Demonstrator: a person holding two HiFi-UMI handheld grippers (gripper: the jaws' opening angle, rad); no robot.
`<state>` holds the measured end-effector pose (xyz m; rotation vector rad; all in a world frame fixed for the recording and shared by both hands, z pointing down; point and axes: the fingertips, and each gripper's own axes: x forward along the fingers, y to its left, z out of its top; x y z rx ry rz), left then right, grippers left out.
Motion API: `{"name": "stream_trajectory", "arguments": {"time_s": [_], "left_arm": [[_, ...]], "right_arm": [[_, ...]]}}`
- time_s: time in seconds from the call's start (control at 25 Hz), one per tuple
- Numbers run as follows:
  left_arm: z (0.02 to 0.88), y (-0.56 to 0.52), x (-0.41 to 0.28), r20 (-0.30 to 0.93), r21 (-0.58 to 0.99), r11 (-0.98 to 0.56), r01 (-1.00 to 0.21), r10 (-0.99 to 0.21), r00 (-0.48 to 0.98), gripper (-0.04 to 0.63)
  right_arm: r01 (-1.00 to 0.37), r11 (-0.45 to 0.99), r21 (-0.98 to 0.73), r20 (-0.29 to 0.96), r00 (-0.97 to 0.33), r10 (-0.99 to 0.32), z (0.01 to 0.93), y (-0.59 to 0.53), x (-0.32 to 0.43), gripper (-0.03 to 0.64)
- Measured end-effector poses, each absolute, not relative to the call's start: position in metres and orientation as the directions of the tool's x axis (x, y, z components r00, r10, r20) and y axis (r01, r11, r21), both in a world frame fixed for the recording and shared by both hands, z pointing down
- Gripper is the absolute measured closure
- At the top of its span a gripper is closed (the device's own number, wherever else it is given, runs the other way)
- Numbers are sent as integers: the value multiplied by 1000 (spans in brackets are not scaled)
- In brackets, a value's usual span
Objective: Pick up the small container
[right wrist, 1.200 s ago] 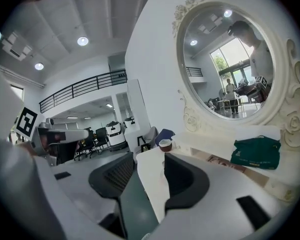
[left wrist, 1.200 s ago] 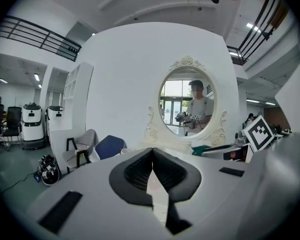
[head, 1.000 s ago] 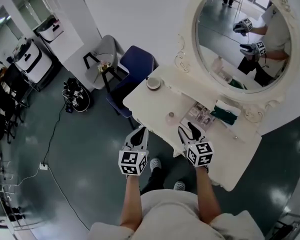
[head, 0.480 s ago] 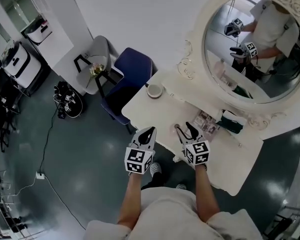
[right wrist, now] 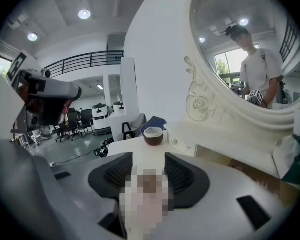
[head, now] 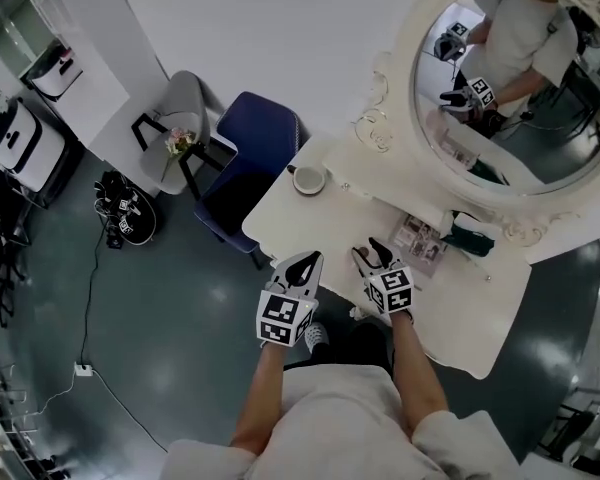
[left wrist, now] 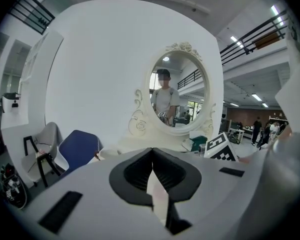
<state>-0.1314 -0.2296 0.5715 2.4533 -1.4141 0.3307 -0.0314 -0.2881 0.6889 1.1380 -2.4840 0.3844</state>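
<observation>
White right gripper [head: 368, 254], jaws apparently opened

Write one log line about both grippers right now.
left hand-held gripper: shut, empty | right hand-held gripper: open, over white table | small container: not clearly seen | brown bowl: on table, far end

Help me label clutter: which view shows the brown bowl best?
Right gripper view: the brown bowl appears side-on, its white inside visible. Head view shows it small from above; left gripper view doesn't clearly show it.
</observation>
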Motion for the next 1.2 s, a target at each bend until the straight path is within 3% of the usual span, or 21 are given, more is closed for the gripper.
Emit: {"name": "stream_trajectory", "arguments": {"time_s": [0.68, 1.2], "left_arm": [[582, -239, -156, 374, 114, -435, -893, -814, 444, 566], [590, -233, -162, 381, 126, -422, -898, -815, 437, 566]], "right_arm": [[-744, 666, -55, 535, -586, -609, 748, -295, -40, 414], [-850, 525, -43, 444, -487, -752, 746, -287, -32, 438]]}}
